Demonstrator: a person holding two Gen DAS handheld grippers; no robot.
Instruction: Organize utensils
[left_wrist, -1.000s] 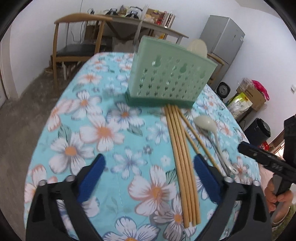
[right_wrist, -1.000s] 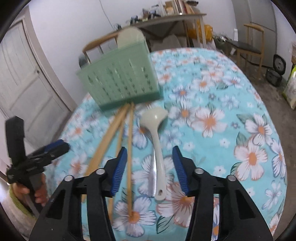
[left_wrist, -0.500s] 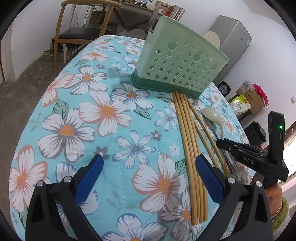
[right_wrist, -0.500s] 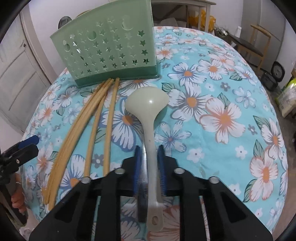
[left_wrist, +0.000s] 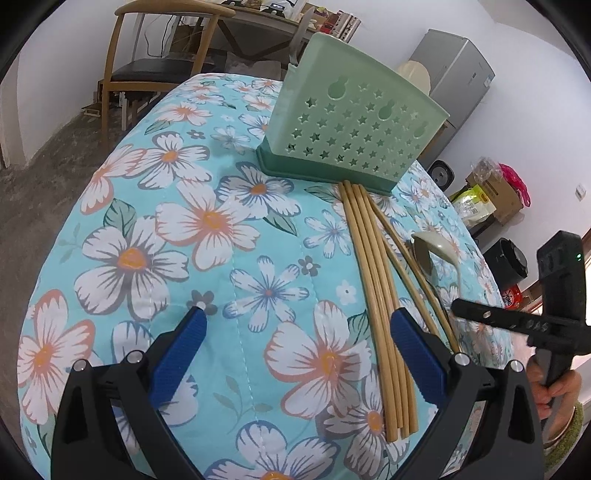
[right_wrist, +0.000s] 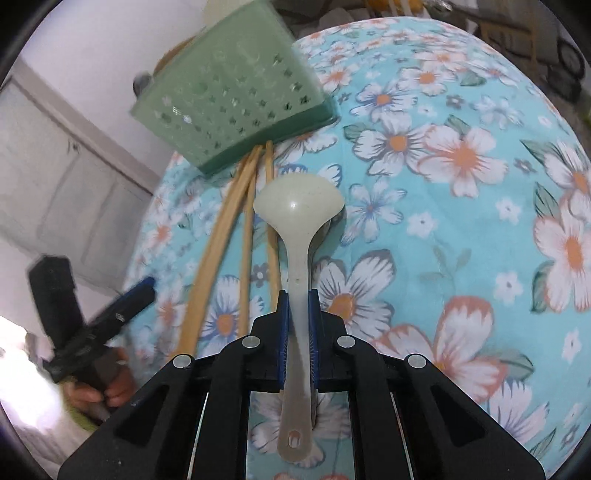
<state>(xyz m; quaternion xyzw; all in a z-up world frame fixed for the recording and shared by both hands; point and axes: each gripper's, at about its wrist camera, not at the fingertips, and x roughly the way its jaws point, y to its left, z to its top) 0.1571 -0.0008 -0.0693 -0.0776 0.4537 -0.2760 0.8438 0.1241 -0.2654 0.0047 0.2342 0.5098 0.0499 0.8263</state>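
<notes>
A green perforated utensil holder (left_wrist: 354, 129) stands at the far side of the floral tablecloth; it also shows in the right wrist view (right_wrist: 232, 96). Several wooden chopsticks (left_wrist: 373, 280) lie on the cloth in front of it, also seen in the right wrist view (right_wrist: 221, 251). My right gripper (right_wrist: 298, 299) is shut on the handle of a cream ladle (right_wrist: 299, 221) and holds it lifted above the cloth. The ladle's bowl (left_wrist: 432, 247) shows in the left wrist view. My left gripper (left_wrist: 295, 332) is open and empty over the cloth, left of the chopsticks.
The table (left_wrist: 147, 236) is round and covered in a blue floral cloth. A wooden chair (left_wrist: 155, 55) and a cluttered desk (left_wrist: 258, 22) stand behind it. A grey fridge (left_wrist: 458, 66) and bags are at the right. A cream utensil (left_wrist: 413, 72) stands in the holder.
My right gripper has closed on the ladle handle and lifted it off the cloth. My left gripper has moved in a little closer over the cloth, still open.
</notes>
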